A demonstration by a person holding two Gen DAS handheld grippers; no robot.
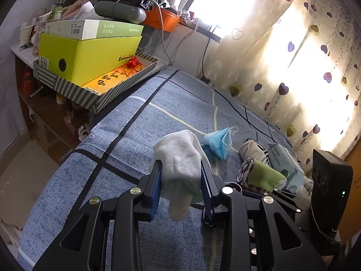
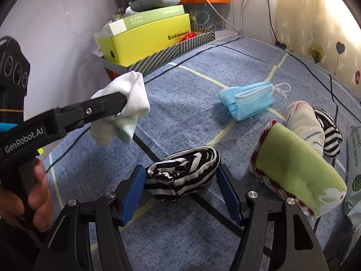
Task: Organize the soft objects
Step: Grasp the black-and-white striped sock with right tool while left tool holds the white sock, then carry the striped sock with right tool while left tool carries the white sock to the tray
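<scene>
My left gripper [image 1: 180, 164] is shut on a white sock [image 1: 180, 158], held up over the blue bedsheet [image 1: 126, 135]; the right wrist view shows the same white sock [image 2: 135, 94] bunched at that gripper's tip. My right gripper [image 2: 181, 169] points down at a rolled black-and-white striped sock [image 2: 182, 174] lying on the bed. Its blue pads [image 2: 135, 183] stand on either side of the sock without squeezing it. A green sock [image 2: 297, 164], a rolled white sock [image 2: 302, 122], another striped sock [image 2: 329, 133] and a blue face mask [image 2: 248, 103] lie to the right.
A wipes pack [image 2: 354, 153] sits at the right edge. A yellow box [image 1: 90, 56] in a striped tray [image 1: 67, 85] stands on a cluttered shelf beside the bed. A black cable [image 1: 237, 103] runs along the curtain side. A hand [image 2: 38, 192] holds the left gripper's handle.
</scene>
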